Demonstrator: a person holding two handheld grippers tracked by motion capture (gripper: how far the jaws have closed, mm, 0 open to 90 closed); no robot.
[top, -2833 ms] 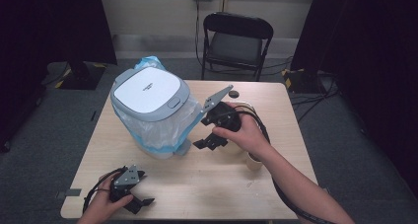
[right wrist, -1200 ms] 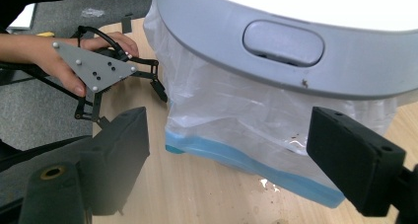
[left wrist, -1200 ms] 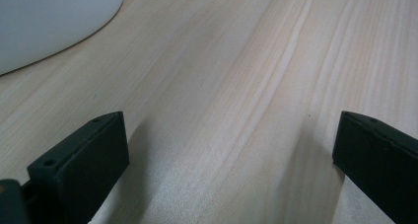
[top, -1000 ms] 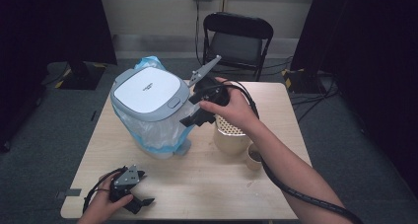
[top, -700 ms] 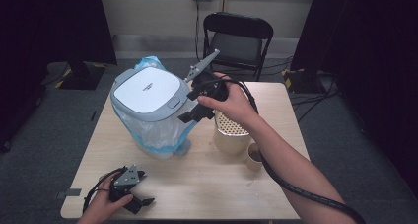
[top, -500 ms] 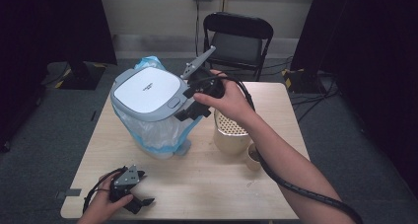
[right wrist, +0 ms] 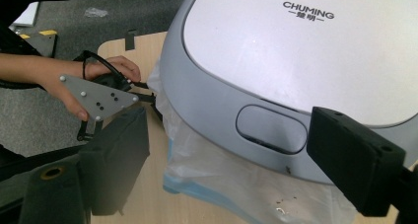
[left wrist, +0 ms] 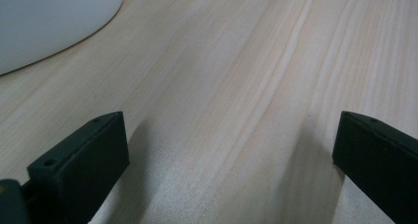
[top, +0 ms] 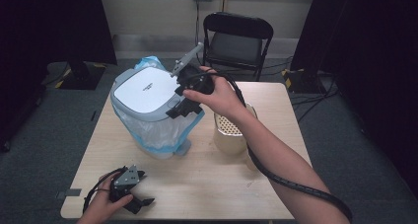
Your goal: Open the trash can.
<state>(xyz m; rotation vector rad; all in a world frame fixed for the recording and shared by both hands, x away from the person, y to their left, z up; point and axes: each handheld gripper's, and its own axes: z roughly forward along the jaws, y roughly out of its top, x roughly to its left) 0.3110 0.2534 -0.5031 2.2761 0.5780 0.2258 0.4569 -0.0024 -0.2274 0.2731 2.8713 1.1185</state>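
**Right claw arrives over the bin's lid button**

The right gripper (top: 183, 107), black and two-jawed with a grey three-cornered plate on top, now hangs at the front rim of the small grey-and-white plastic waste bin (top: 145, 93). Under three seconds ago it sat lower and farther right, above the cream perforated container (top: 229, 133); since then it has travelled up and left across the table. Its jaws stand apart with nothing between them, the same gap as a second ago. In the right gripper view they frame the oval grey push button (right wrist: 271, 129) on the lid's front edge, without touching it.

The bin stands on the pale wooden table (top: 207, 184), left of centre, its lid shut and a clear plastic liner with a blue hem (top: 165, 135) hanging out beneath the rim.

The left gripper (top: 135, 200) rests at the near left corner, unmoved, jaws wide over bare wood.

The shift suggests the button is the target: a press should release the lid.
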